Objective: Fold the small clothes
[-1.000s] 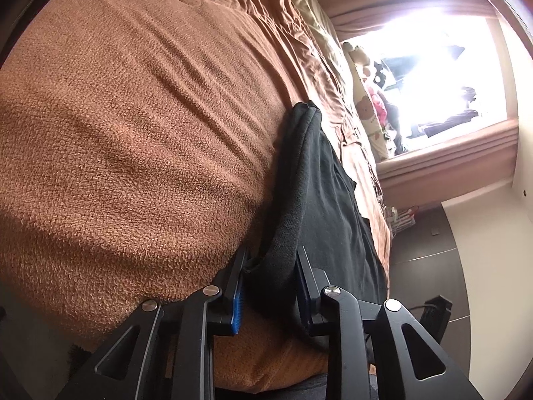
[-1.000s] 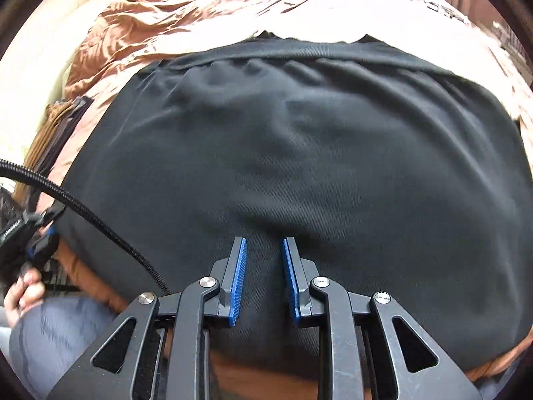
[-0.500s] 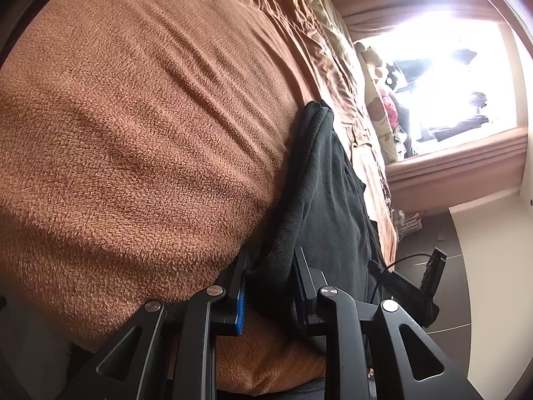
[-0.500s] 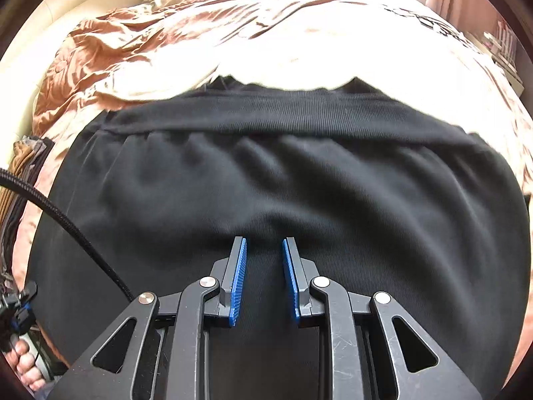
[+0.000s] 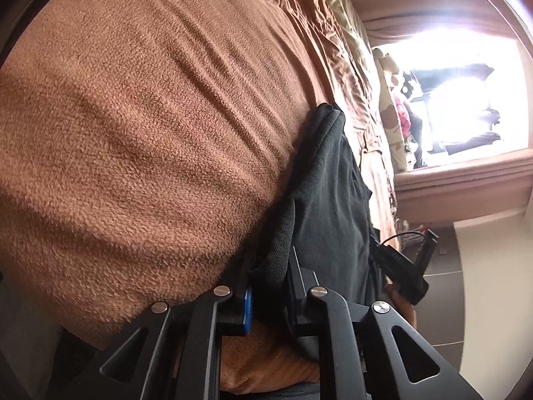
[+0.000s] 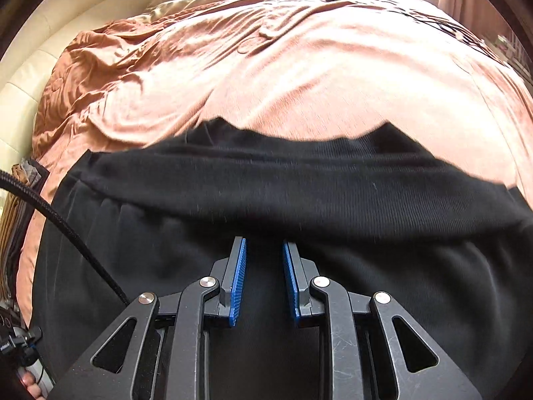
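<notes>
Brown fleece covered the bed (image 5: pixel 140 126) across most of your left wrist view, with a bright window (image 5: pixel 459 93) beyond its far edge. Your left gripper (image 5: pixel 269 286) had its jaws narrowed around a thick bunched edge of the black garment (image 5: pixel 333 200), which ran away from the jaws along the near edge of the bed. The blue pads were mostly buried in cloth, so how deep the bite went could not be judged. A dark object with a cable (image 5: pixel 403 266) showed past the garment, near the floor; it was too cropped to name with certainty.

From your right wrist view, the black garment (image 6: pixel 299 193) lay spread over the peach sheet (image 6: pixel 299 76), its ribbed band folded across the width and blurred. Your right gripper (image 6: pixel 265 266) hovered over the near part of the cloth with its jaws narrowly apart and nothing visibly between the pads; whether they touched the fabric below was not clear.

The risk from here, as I judge it, was a crooked fold: only one side appeared pinched, so pulling could drag the cloth askew or slip the bunched edge free. The garment's near hem was cut off behind the gripper.
</notes>
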Demonstrator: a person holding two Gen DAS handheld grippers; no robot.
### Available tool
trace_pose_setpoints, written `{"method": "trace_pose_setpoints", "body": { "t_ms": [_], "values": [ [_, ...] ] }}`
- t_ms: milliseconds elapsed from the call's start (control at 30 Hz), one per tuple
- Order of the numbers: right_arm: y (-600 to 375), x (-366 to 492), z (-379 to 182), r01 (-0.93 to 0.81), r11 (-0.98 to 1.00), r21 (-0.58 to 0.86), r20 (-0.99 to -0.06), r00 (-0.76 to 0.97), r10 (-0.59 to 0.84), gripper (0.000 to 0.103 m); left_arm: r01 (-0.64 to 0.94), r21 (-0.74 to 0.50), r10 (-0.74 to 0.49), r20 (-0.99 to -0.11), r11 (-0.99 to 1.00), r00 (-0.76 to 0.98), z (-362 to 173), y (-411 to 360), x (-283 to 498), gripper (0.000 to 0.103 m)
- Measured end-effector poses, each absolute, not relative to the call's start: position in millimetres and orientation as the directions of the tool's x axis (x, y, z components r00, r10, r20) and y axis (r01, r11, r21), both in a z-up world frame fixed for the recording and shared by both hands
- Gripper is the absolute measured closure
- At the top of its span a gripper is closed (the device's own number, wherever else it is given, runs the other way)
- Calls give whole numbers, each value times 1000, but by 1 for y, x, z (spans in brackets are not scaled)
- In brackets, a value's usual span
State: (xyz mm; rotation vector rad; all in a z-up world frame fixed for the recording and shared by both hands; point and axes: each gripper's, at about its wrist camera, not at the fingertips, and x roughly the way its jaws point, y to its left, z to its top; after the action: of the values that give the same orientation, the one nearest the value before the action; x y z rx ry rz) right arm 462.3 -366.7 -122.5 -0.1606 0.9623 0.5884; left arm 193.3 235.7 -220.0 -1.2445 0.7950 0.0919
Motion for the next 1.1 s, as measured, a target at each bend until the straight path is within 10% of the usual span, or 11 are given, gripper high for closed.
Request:
{"method": "trace_pose_setpoints", "body": {
  "t_ms": [433,1100],
  "values": [
    [-425,430,-97,-581,771,260,-772,355,528,83,-154,-948,-463,-272,277,844,-146,219,208,94],
    [-480,336,-123,-591,732,339,-787,249,565,83,133,-939,-653,-114,317,749,-48,151,296,94]
  ]
}}
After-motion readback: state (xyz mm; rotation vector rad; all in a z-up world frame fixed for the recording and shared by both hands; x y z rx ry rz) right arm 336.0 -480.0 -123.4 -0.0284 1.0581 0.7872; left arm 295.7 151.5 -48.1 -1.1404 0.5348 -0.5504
